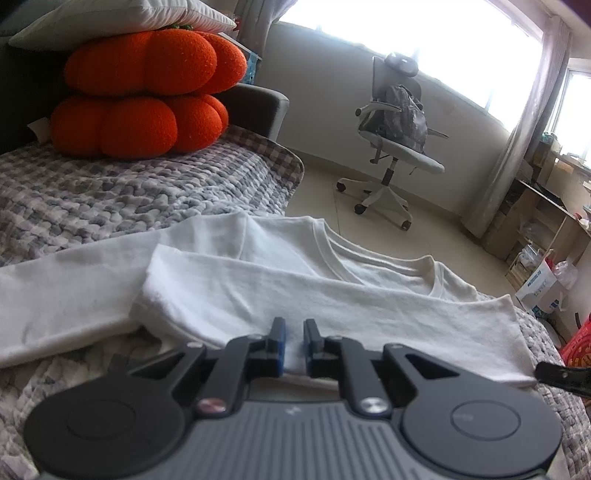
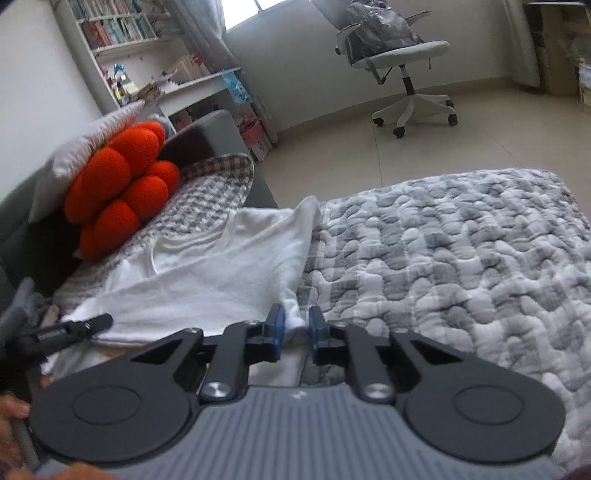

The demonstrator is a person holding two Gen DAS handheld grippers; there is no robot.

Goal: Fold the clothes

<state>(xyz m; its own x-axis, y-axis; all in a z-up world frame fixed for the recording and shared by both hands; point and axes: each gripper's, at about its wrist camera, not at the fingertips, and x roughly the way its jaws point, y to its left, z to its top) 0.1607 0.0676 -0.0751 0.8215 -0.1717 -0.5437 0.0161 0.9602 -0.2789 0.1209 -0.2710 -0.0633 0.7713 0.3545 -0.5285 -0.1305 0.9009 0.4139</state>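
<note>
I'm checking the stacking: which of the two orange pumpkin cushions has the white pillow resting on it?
The upper orange cushion: the white pillow lies on its top, while the lower orange cushion sits directly on the checked blanket.

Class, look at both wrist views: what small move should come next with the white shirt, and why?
Probably lift both tools together and carry the near edge toward the collar. The left tool and right tool each pinch the white shirt, which lies flat on the quilt with a sleeve already folded in.
</note>
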